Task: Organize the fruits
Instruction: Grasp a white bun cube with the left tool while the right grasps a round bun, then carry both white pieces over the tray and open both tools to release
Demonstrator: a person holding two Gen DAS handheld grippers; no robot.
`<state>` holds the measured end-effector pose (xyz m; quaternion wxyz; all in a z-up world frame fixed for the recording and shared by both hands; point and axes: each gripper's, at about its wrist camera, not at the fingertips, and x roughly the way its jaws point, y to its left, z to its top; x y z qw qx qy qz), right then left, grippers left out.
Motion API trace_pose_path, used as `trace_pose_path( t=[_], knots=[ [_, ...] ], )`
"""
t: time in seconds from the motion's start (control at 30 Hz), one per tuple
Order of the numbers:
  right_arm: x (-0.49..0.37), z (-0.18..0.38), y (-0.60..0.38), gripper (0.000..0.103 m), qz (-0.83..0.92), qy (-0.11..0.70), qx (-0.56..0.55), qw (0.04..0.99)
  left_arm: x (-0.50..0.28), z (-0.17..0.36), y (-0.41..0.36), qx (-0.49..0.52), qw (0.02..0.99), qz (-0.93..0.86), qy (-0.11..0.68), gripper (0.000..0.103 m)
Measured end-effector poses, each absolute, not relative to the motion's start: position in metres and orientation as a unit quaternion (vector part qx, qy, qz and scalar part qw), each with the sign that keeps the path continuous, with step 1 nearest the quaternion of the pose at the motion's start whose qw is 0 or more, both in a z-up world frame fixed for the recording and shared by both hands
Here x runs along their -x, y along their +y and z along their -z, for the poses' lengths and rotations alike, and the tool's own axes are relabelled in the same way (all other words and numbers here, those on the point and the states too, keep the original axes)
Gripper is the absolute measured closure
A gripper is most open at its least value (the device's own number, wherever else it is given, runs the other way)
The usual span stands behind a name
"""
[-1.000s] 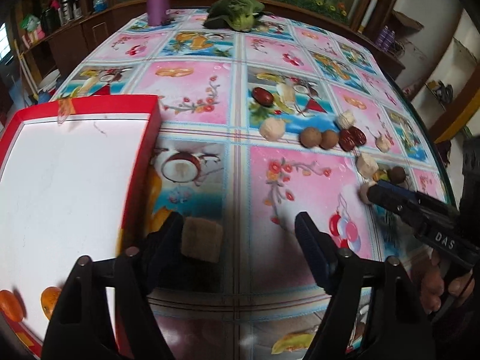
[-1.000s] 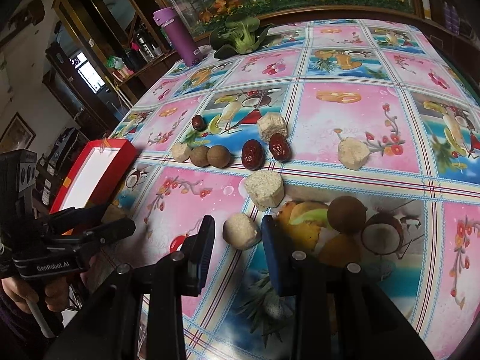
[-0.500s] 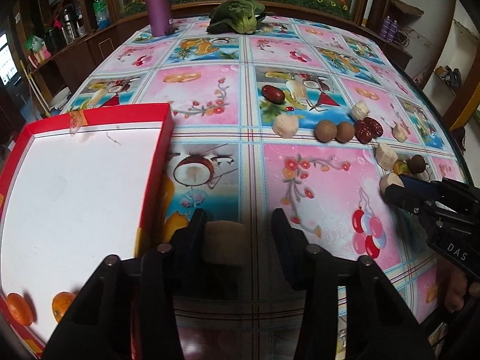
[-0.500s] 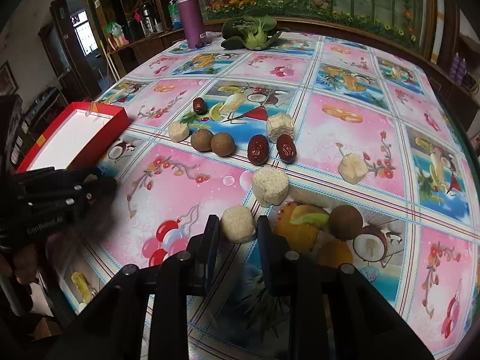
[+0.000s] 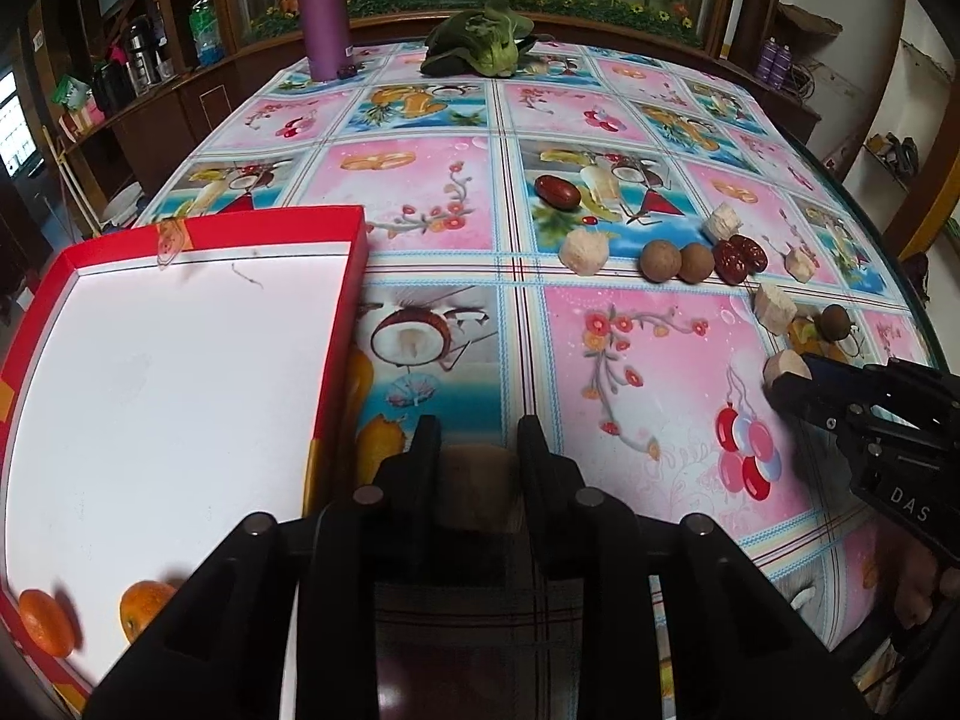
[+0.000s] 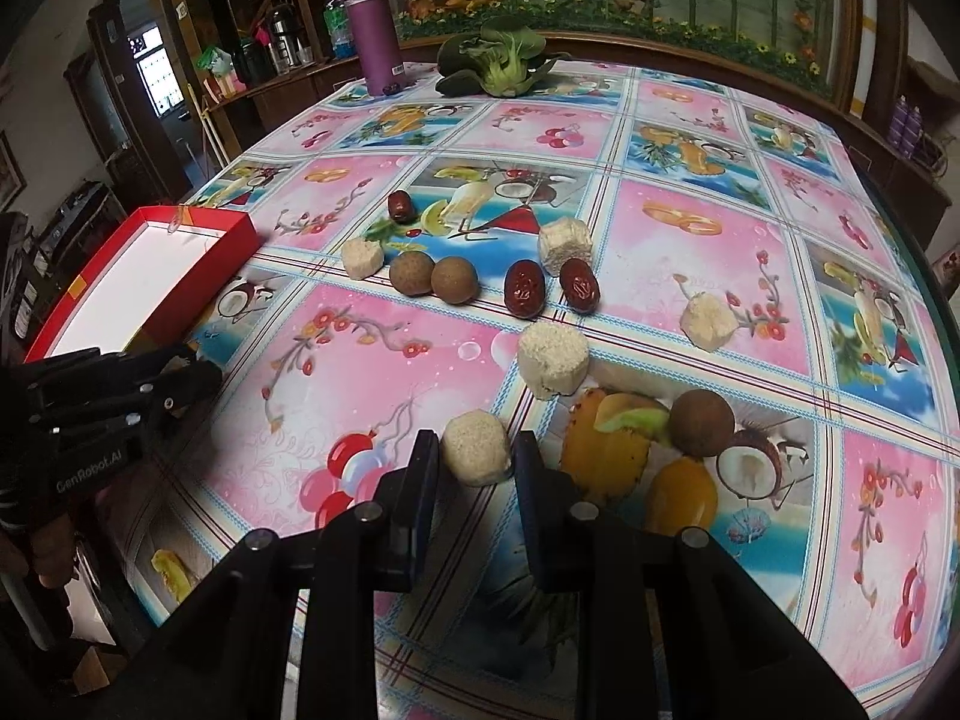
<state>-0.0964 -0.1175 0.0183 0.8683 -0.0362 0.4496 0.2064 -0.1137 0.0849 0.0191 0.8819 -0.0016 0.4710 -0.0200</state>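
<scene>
My left gripper (image 5: 478, 450) is shut on a tan fruit chunk (image 5: 474, 483) just right of the red tray (image 5: 339, 324), whose white floor holds two oranges (image 5: 45, 621) at its near corner. My right gripper (image 6: 474, 468) is shut on a pale fruit chunk (image 6: 476, 447) low over the tablecloth; it also shows in the left wrist view (image 5: 786, 365). Loose on the cloth lie more pale chunks (image 6: 552, 357), two brown longans (image 6: 411, 273), red dates (image 6: 524, 288) and another longan (image 6: 701, 423).
A purple bottle (image 6: 372, 30) and a green leafy vegetable (image 6: 495, 60) stand at the table's far edge. The table's curved right edge (image 6: 936, 300) is near. Wooden cabinets with bottles stand beyond the table to the left.
Both grippers closed: the left jaws shut on the tan chunk beside the tray, the right jaws shut on the pale chunk. Both have lifted slightly, and the views rose.
</scene>
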Motion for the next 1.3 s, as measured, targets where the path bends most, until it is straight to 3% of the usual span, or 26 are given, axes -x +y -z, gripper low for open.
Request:
trace_pose_path(
  t=[0.1,0.27,0.37,0.47,0.83,1.3],
  knots=[
    [0.096,-0.018,-0.118,0.079,-0.207,0.450,0.036,0.868,0.119,-0.019,0.080,-0.007,0.881,0.019,0.473,0.066],
    [0.096,-0.018,-0.118,0.079,-0.207,0.449,0.037,0.868,0.122,-0.020,0.080,0.003,0.884,0.017,0.467,0.064],
    [0.096,-0.018,-0.118,0.079,-0.206,0.449,0.038,0.869,0.123,-0.020,0.082,0.007,0.886,0.023,0.462,0.066],
    [0.097,-0.018,-0.117,0.079,-0.205,0.450,0.037,0.868,0.124,-0.018,0.082,-0.013,0.888,0.014,0.459,0.075],
    [0.110,-0.039,-0.100,0.079,-0.224,0.423,0.046,0.877,0.141,-0.037,0.084,0.014,0.898,0.041,0.437,0.075],
    [0.119,-0.075,-0.026,0.079,-0.311,0.410,0.025,0.857,0.187,-0.100,0.121,-0.015,0.940,-0.021,0.339,0.075]
  ],
)
